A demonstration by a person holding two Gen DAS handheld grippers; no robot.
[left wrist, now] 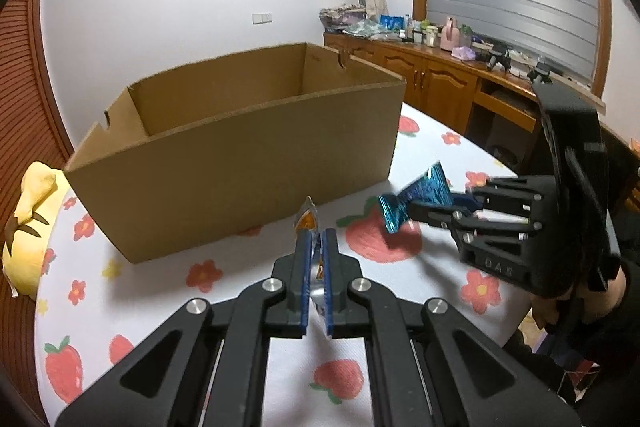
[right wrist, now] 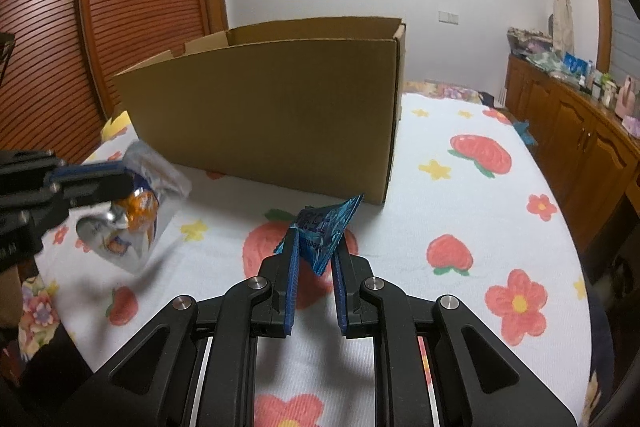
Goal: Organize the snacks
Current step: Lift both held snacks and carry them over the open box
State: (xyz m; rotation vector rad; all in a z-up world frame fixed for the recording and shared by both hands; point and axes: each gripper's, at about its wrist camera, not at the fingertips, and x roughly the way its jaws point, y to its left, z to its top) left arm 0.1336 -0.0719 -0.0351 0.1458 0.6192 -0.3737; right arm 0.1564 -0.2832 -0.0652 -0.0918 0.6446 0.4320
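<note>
An open brown cardboard box (left wrist: pixel 240 155) stands on the strawberry-print tablecloth (left wrist: pixel 240 291); it also shows in the right wrist view (right wrist: pixel 272 123). My left gripper (left wrist: pixel 316 239) is shut on a silver and orange snack packet (left wrist: pixel 307 219), held above the cloth in front of the box; the packet also shows in the right wrist view (right wrist: pixel 136 211). My right gripper (right wrist: pixel 316 247) is shut on a blue foil snack packet (right wrist: pixel 324 227), held above the cloth near the box's right corner; the packet also shows in the left wrist view (left wrist: pixel 416 197).
A yellow plush toy (left wrist: pixel 28 227) lies at the table's left edge beside the box. A wooden sideboard (left wrist: pixel 432 75) with bottles and clutter runs along the right wall. A wooden slatted door (right wrist: pixel 48 59) is behind the box at left.
</note>
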